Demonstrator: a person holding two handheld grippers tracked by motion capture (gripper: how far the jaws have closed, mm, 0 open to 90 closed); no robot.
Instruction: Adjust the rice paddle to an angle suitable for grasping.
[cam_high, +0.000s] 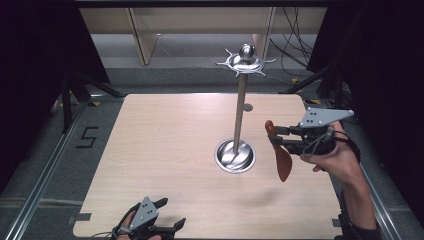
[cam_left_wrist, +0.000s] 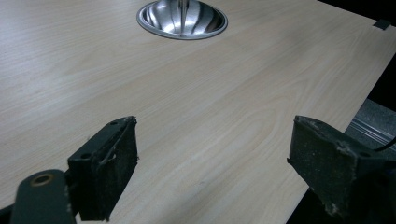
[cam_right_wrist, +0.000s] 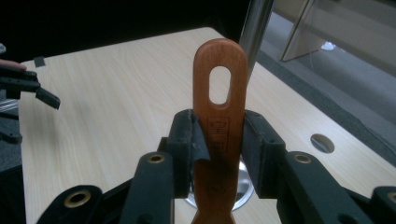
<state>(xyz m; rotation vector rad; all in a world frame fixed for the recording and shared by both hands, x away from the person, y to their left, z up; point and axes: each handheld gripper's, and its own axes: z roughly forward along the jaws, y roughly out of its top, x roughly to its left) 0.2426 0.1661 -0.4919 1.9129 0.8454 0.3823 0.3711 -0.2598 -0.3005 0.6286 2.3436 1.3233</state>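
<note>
Light wooden table (cam_high: 165, 165) stands inside a dark enclosure, with grey floor and black cables behind it at 12 o'clock. Near the middle, a steel utensil stand (cam_high: 239, 117) rises from a round shiny base (cam_high: 235, 156) to a hook ring on top. At 3 o'clock the right gripper (cam_high: 274, 138) is clamped on a reddish wooden spatula (cam_high: 283, 161), held above the table with the blade hanging down. At 6 o'clock the left gripper (cam_high: 170, 212) rests with jaws apart and nothing between them. From the right gripper view the spatula handle's oval hole (cam_right_wrist: 219, 85) is visible, and a small round hole in the table (cam_right_wrist: 322, 143).
</note>
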